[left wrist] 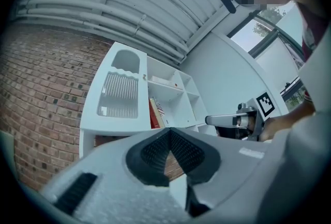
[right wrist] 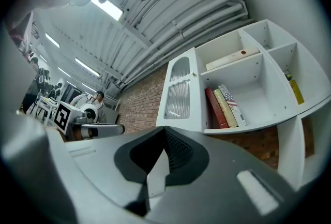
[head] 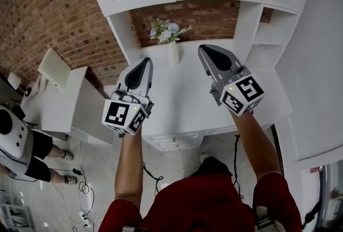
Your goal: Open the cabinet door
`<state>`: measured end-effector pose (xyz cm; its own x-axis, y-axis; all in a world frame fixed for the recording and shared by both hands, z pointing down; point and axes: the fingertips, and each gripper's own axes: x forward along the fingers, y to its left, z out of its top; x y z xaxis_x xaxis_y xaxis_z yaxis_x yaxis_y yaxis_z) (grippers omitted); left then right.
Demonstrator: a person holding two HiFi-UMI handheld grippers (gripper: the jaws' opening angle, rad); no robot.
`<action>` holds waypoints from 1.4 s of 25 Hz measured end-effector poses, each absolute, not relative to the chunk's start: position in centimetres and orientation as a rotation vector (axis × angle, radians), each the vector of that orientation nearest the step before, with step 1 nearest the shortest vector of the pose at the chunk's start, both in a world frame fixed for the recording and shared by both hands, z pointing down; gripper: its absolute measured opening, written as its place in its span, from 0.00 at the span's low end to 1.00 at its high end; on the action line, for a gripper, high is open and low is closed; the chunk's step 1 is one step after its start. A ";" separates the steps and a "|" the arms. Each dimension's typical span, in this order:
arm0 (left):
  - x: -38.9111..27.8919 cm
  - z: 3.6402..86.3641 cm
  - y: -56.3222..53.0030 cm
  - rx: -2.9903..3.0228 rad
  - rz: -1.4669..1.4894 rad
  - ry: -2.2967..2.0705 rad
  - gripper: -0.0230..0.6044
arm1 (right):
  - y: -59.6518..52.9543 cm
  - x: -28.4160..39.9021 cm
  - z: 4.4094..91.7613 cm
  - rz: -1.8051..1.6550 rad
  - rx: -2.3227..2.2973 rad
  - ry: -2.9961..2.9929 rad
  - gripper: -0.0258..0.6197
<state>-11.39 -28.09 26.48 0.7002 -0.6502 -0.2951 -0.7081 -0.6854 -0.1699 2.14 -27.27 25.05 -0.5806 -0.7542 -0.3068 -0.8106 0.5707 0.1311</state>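
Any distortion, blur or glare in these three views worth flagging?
Head view: sharp, though the white shelf unit bows. Left gripper view: heavy fisheye with a black rim; the window looks washed out. Right gripper view: same fisheye; the ceiling light glares, yet the cabinet door reads clearly.

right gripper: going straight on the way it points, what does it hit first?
Likely the ribbed-glass cabinet door, near its lower edge, just left of the books. Nothing nearer shows; depth is unclear.
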 end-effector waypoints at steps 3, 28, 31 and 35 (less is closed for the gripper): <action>-10.8 26.2 -30.2 -2.620 0.293 1.115 0.04 | -30.4 2.4 24.6 0.374 -1.271 2.600 0.06; -7.9 26.9 -41.2 -2.518 0.218 1.386 0.04 | -48.4 1.6 17.8 0.366 -1.011 2.721 0.22; -7.9 27.0 -41.4 -2.536 0.203 1.360 0.04 | -49.9 1.3 17.8 0.302 -1.051 2.715 0.27; -8.2 27.5 -41.9 -2.558 0.190 1.339 0.04 | -51.9 1.1 18.0 0.239 -1.098 2.718 0.30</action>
<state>-8.22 -41.86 27.48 0.5697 -0.7895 -0.2281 -0.8218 -0.5475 -0.1574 1.13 -51.90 17.96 -0.7041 -0.6667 -0.2445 -0.6991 0.7111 0.0744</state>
